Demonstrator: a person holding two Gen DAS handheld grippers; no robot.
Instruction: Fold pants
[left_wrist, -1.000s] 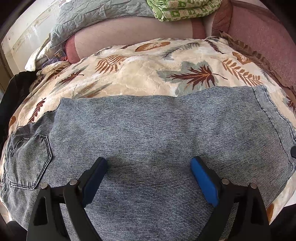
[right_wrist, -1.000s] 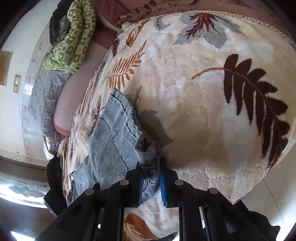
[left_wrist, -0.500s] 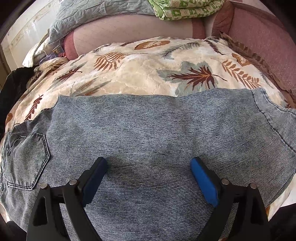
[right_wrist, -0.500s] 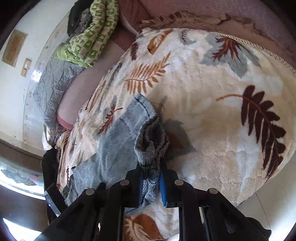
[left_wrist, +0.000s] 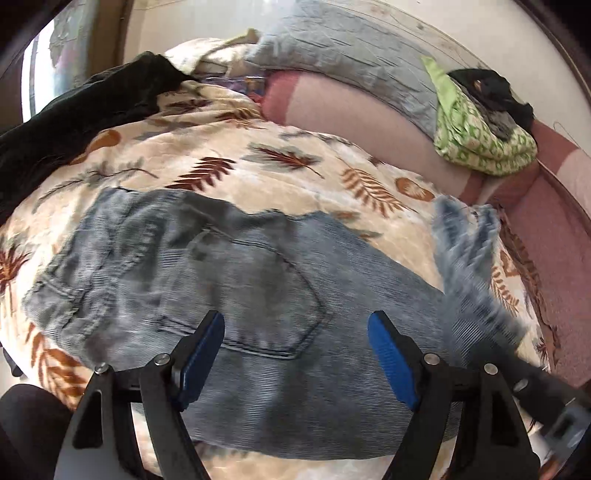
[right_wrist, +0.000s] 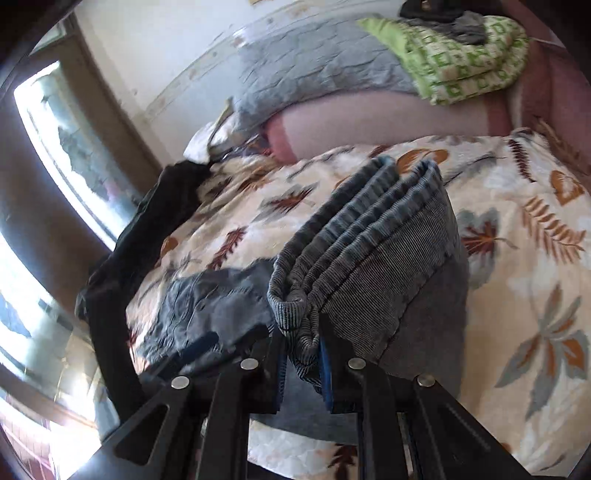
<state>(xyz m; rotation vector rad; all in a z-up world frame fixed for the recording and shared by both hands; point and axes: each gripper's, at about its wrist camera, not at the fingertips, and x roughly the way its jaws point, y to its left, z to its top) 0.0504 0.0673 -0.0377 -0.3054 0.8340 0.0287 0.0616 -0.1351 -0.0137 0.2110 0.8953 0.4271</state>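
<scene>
Grey-blue denim pants (left_wrist: 258, 280) lie flat on a leaf-patterned blanket (left_wrist: 295, 177), back pocket up. My left gripper (left_wrist: 295, 336) hovers over that pocket. Its jaws are closing, and the blue pads (left_wrist: 207, 347) stand wide apart with nothing pressed between them. The pants' leg ends (left_wrist: 465, 254) are lifted and blurred at the right, above the seat. My right gripper (right_wrist: 303, 354) is shut on those stacked leg hems (right_wrist: 369, 229). The hems fan out upright in front of it, above the waist part (right_wrist: 207, 310). The right gripper (left_wrist: 546, 398) also shows blurred in the left wrist view.
A black garment (left_wrist: 74, 122) lies at the blanket's left edge. Behind it are a grey quilted pillow (left_wrist: 351, 55), pink bedding (left_wrist: 369, 110) and a folded green patterned cloth (left_wrist: 480, 140) with dark clothes on top. A bright window (right_wrist: 55, 155) is at the left.
My right gripper has lifted the leg ends off the blanket and swung them over toward the waist. My left gripper has moved along the pants to the back pocket, and its jaws have narrowed slightly.
</scene>
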